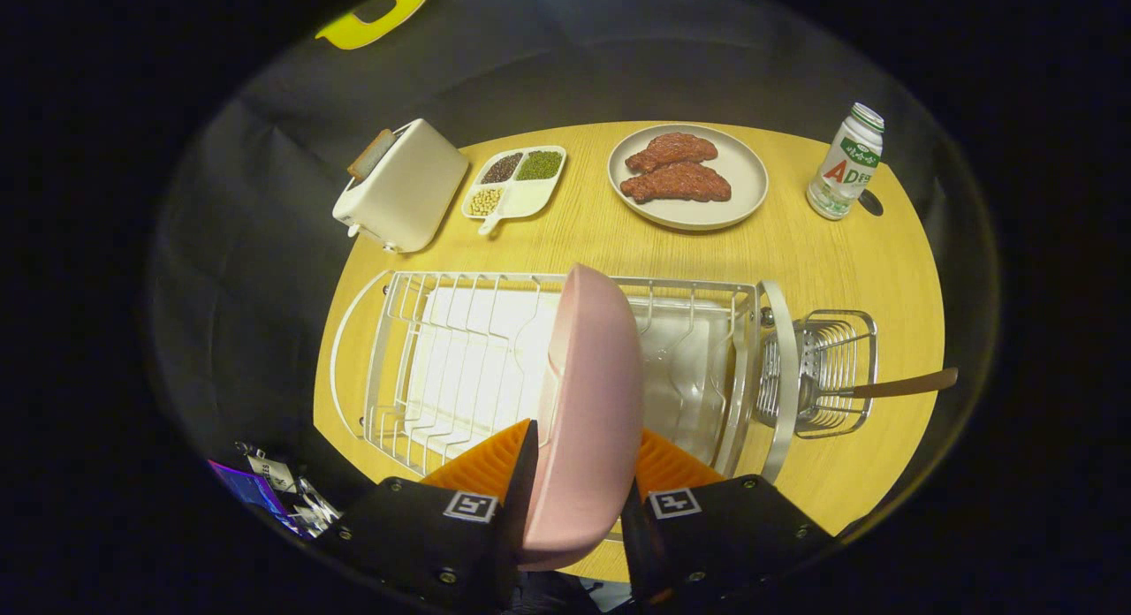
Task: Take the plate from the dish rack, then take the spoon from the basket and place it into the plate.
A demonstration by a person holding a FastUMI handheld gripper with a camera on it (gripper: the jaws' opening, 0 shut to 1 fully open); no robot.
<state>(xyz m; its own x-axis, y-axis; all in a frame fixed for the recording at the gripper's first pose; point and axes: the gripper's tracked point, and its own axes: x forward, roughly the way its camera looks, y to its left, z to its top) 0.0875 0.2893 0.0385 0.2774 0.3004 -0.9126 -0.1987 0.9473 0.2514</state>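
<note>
The gripper (pixel 574 482) has both fingers pressed on the pink plate (pixel 590 403), which stands on edge over the dish rack (pixel 424 368) on the worktop (pixel 848 270). Beside the rack, the spoon (pixel 892 387) lies in the basket (pixel 826 372). Beyond them sit a toaster (pixel 402 195) and a plate of meat (pixel 687 177).

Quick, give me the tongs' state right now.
Tongs: shut on the pink plate, one finger pressing each face, the plate held on edge over the dish rack.
</note>
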